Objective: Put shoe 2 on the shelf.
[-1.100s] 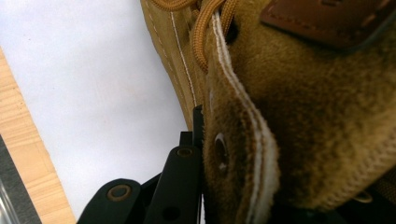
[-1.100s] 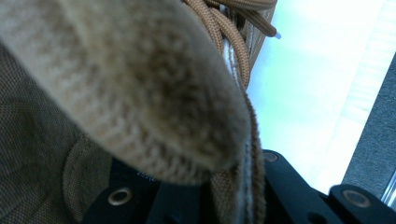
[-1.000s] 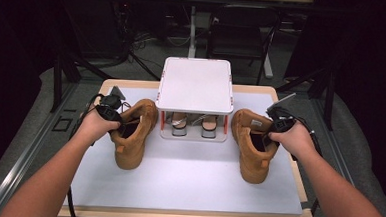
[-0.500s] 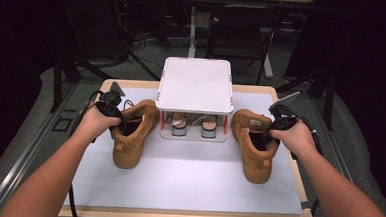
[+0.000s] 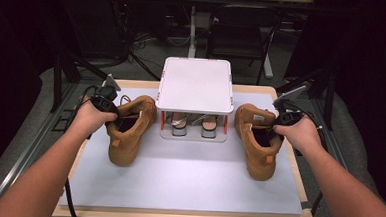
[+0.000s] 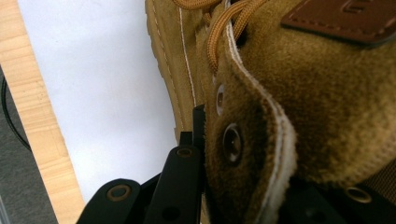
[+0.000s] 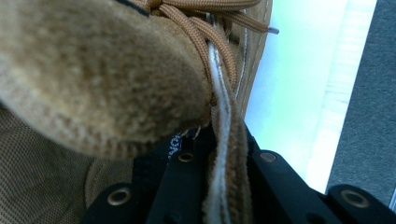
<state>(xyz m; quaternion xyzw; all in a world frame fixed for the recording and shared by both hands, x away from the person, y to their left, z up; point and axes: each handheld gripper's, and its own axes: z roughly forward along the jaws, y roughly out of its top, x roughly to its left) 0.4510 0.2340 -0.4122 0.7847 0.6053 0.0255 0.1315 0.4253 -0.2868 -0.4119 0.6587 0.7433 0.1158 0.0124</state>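
We hold a tan boot in each gripper. Our left gripper (image 5: 111, 115) has its fingers (image 6: 183, 177) clamped on the collar edge of the left boot (image 5: 127, 130), which sits on the white mat (image 5: 187, 181) of the worktop (image 5: 298, 166), left of the small white rack (image 5: 195, 86) (sandals sit on its lower shelf). Our right gripper (image 5: 276, 127) has its fingers (image 7: 180, 186) pinched on the collar flap of the right boot (image 5: 257, 142), which stands on the mat just right of the rack.
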